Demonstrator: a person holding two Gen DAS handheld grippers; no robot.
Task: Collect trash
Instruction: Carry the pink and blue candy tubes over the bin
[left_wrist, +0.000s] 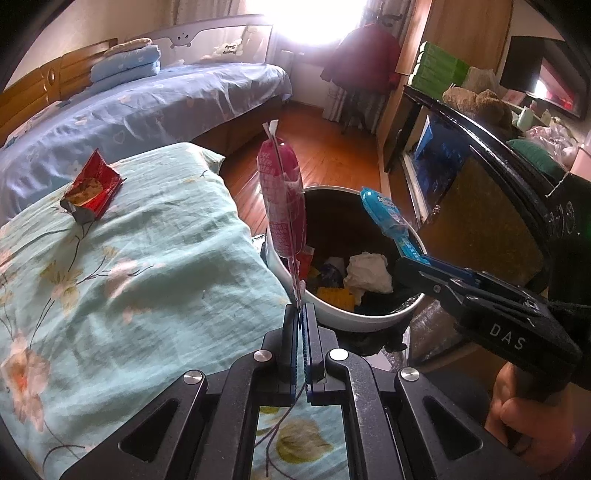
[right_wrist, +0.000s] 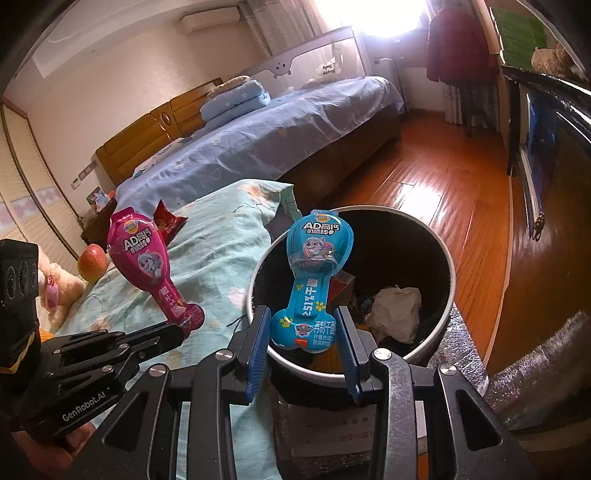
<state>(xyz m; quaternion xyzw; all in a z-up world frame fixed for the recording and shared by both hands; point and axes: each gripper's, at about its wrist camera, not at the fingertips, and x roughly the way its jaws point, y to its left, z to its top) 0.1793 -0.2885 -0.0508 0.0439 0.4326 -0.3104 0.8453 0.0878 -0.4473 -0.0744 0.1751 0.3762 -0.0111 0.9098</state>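
Note:
My left gripper (left_wrist: 300, 308) is shut on the thin bottom edge of a pink snack wrapper (left_wrist: 282, 199), held upright at the near left rim of the white trash bin (left_wrist: 354, 321). It also shows in the right wrist view (right_wrist: 147, 251). My right gripper (right_wrist: 304, 328) holds a blue snack wrapper (right_wrist: 314, 273) by its wide bottom end between its blue pads, over the bin (right_wrist: 448, 291). In the left wrist view the blue wrapper (left_wrist: 386, 216) hangs above the bin opening. A red wrapper (left_wrist: 92, 190) lies on the green floral quilt (left_wrist: 155, 266).
The bin holds crumpled white paper (left_wrist: 369, 273) and coloured scraps. A blue bed (left_wrist: 147, 110) is behind the quilt. A dark cabinet (left_wrist: 480, 177) stands right of the bin. An apple (right_wrist: 92, 262) and a plush toy (right_wrist: 59, 291) lie at the left. Wooden floor (right_wrist: 424, 192) lies beyond.

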